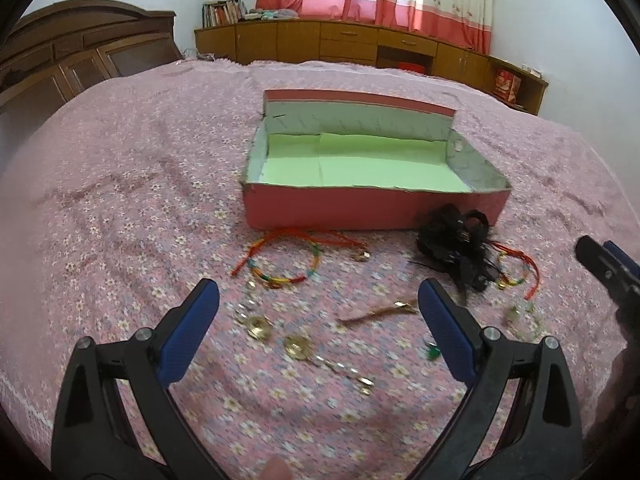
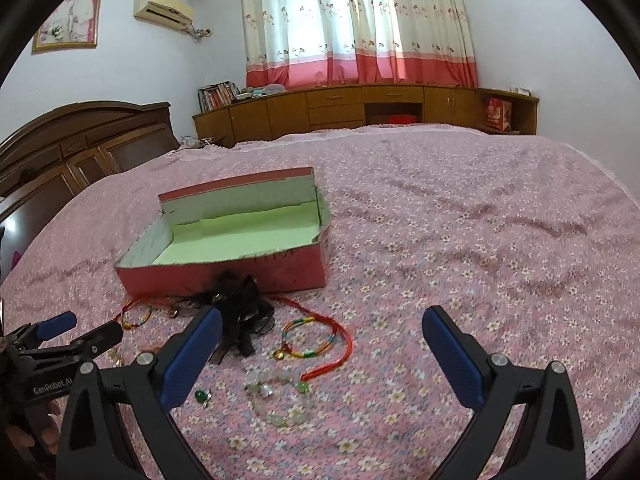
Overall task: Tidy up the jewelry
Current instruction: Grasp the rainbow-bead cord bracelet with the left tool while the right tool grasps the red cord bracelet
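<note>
Gold chain (image 1: 304,346) blurred; left tongs (image 1: 320,304) agape.

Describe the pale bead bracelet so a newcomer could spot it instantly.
Start at the pink box on the bed. Come toward the camera past the black hairpiece and the rainbow cord bracelet. The bead bracelet lies just nearer: the only ring of chunky translucent whitish-green beads, no cord.
</note>
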`<move>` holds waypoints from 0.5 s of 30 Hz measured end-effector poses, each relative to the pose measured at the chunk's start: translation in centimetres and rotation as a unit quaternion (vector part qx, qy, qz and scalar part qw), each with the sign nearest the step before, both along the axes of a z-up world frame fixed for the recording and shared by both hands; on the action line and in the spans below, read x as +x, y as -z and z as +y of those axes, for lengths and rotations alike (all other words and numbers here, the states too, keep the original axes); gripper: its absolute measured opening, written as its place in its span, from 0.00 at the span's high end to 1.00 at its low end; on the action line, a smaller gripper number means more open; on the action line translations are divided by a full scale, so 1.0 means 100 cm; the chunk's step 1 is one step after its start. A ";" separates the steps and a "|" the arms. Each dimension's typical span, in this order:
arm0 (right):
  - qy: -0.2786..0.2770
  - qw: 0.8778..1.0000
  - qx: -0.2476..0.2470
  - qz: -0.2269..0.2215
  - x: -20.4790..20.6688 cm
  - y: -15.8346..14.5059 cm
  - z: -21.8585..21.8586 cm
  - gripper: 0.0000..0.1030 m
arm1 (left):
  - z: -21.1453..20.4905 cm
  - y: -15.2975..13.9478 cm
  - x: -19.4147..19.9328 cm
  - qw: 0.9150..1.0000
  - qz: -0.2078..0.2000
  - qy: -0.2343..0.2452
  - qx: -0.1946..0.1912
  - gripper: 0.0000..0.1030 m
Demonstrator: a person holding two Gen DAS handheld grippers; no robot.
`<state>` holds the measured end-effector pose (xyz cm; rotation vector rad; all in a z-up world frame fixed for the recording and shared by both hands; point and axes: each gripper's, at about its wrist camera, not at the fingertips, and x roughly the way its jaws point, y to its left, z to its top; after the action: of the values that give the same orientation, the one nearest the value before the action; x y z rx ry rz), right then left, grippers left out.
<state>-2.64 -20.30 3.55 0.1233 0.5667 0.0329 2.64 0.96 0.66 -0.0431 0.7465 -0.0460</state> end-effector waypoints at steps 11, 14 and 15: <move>-0.021 0.997 0.023 0.073 0.036 0.014 -0.015 0.30 | 0.033 0.016 0.037 0.998 0.055 -0.031 -0.009 0.34; -0.031 0.994 0.037 0.098 0.047 0.024 -0.017 0.32 | 0.032 0.020 0.048 0.998 0.061 -0.017 -0.012 0.38; -0.034 0.993 0.039 0.102 0.050 0.027 -0.017 0.34 | 0.032 0.022 0.051 0.998 0.064 -0.012 -0.011 0.41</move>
<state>2.40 -21.97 0.89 0.1839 0.7751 0.1104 7.76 4.11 -1.51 -0.0763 0.8734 -0.0281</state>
